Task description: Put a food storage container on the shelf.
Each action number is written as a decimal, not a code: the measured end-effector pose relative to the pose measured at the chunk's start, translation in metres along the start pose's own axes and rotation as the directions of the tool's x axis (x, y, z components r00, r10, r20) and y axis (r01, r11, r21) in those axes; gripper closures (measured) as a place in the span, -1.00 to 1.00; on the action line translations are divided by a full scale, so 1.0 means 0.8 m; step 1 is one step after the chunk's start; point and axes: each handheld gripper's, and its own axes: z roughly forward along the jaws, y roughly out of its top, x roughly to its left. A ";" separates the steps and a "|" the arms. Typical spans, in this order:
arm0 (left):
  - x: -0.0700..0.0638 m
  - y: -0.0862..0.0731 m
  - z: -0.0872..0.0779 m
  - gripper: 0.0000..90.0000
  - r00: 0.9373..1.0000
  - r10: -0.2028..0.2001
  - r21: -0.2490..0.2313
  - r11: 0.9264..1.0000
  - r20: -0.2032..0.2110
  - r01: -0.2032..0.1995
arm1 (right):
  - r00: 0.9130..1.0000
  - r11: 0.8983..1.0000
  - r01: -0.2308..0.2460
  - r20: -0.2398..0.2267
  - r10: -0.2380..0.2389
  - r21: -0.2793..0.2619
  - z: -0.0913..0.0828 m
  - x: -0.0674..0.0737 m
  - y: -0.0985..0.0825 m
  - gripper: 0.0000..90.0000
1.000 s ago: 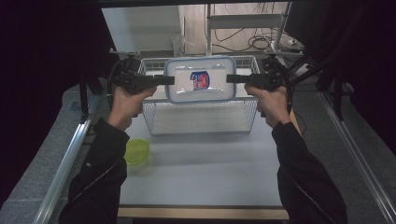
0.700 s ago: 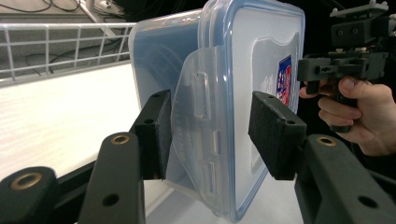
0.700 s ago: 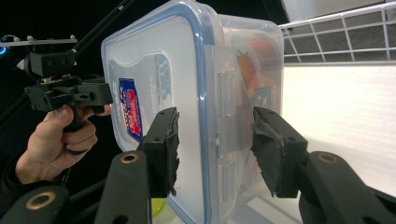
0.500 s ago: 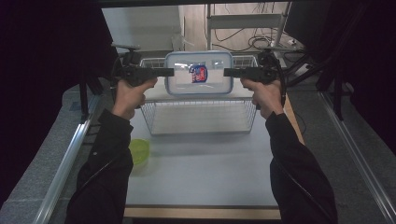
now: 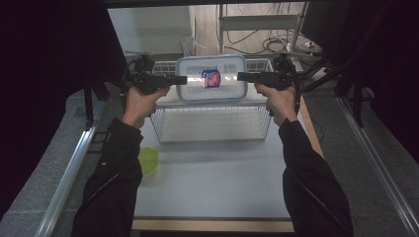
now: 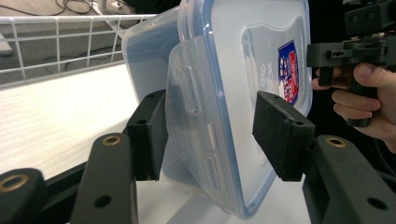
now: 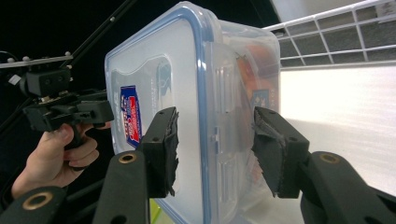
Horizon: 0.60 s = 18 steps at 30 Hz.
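Note:
A clear plastic container (image 5: 211,91) with a blue-rimmed lid and a red-and-blue sticker stands on its long edge, lid toward the person, over the back of a wire basket (image 5: 212,136). Whether it rests on the basket floor I cannot tell. My left gripper (image 5: 184,79) clasps its left end. In the left gripper view the container (image 6: 233,70) sits between the jaws of my left gripper (image 6: 205,135), which have just been opening, with the pads (image 6: 149,135) still against it. My right gripper (image 5: 241,75) holds the other end, and in its own view my right gripper (image 7: 215,149) is shut on the container (image 7: 159,84).
A green bowl (image 5: 148,159) lies on the white table (image 5: 212,187) at the left, by the person's left sleeve. Metal rails run along both table sides. Behind the basket are a shelf frame and cables. Black curtains stand left and right.
Both hands have carried the container a little farther from the person, toward the back of the basket. It now stands more upright.

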 end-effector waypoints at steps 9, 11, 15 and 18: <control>-0.005 -0.002 0.007 -0.01 0.993 0.075 0.039 0.997 -0.091 -0.071 | 0.999 1.000 0.029 0.037 -0.028 -0.009 0.004 0.000 -0.004 0.02; -0.003 -0.003 0.009 -0.12 0.994 0.054 0.011 0.999 -0.091 -0.053 | 0.997 0.999 0.043 0.064 -0.041 -0.025 0.003 -0.003 -0.005 0.12; -0.003 -0.003 0.009 -0.05 0.996 0.054 0.003 0.999 -0.074 -0.053 | 0.995 0.998 0.053 0.086 -0.051 -0.027 0.004 -0.008 -0.005 0.10; -0.007 -0.004 0.010 -0.13 0.993 0.078 0.006 0.997 -0.090 -0.078 | 0.993 0.997 0.075 0.099 -0.071 -0.034 0.005 -0.005 -0.005 0.07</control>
